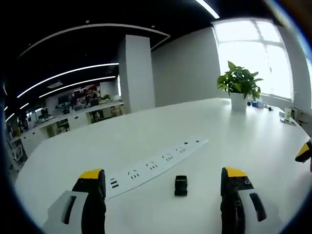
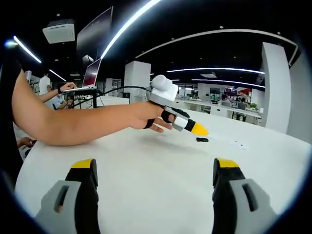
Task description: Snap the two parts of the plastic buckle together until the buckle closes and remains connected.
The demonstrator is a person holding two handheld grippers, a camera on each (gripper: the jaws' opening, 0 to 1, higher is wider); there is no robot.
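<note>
Over a white table, two hand-held grippers with jaws spread wide and a small black buckle lying ahead.

Seen from the right gripper view, a bare forearm (image 2: 73, 122) reaches across the table (image 2: 146, 180) from the left, its hand (image 2: 151, 117) wrapped round the left gripper (image 2: 197, 129), which points level and slightly down toward the buckle (image 2: 202, 140) just beyond its yellow tips; in the left gripper view the left gripper (image 1: 163, 178) stands open and empty, the buckle (image 1: 181, 185) resting on the table between the jaws, nearer the right one, just beside a white power strip (image 1: 156, 165); the right gripper (image 2: 153, 170) is open too, holding nothing, well short of the buckle; a potted plant (image 1: 239, 87) stands far off.
</note>
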